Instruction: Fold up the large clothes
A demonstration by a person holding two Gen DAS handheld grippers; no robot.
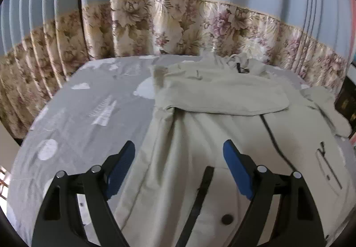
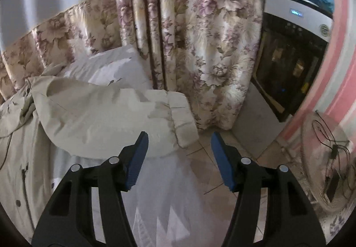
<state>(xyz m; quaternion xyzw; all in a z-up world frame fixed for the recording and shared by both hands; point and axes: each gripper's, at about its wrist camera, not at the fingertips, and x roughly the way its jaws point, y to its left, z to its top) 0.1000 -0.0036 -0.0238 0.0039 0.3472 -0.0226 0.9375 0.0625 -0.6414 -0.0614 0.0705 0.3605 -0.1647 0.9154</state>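
A large beige jacket [image 1: 200, 135] lies spread on the grey patterned bed [image 1: 77, 113]. Its left sleeve [image 1: 222, 95] is folded across the chest. Its other sleeve [image 2: 106, 118] lies out to the right, with the cuff [image 2: 182, 120] at the bed's edge. My left gripper [image 1: 179, 149] is open and empty above the jacket's lower left part. My right gripper [image 2: 178, 142] is open and empty, hovering just in front of the right sleeve's cuff.
A floral and blue curtain [image 1: 178, 24] hangs behind the bed. A white pillow [image 2: 111, 67] lies at the head of the bed. A dark appliance [image 2: 289, 58] and a fan [image 2: 329, 164] stand on the tiled floor [image 2: 222, 169] to the right.
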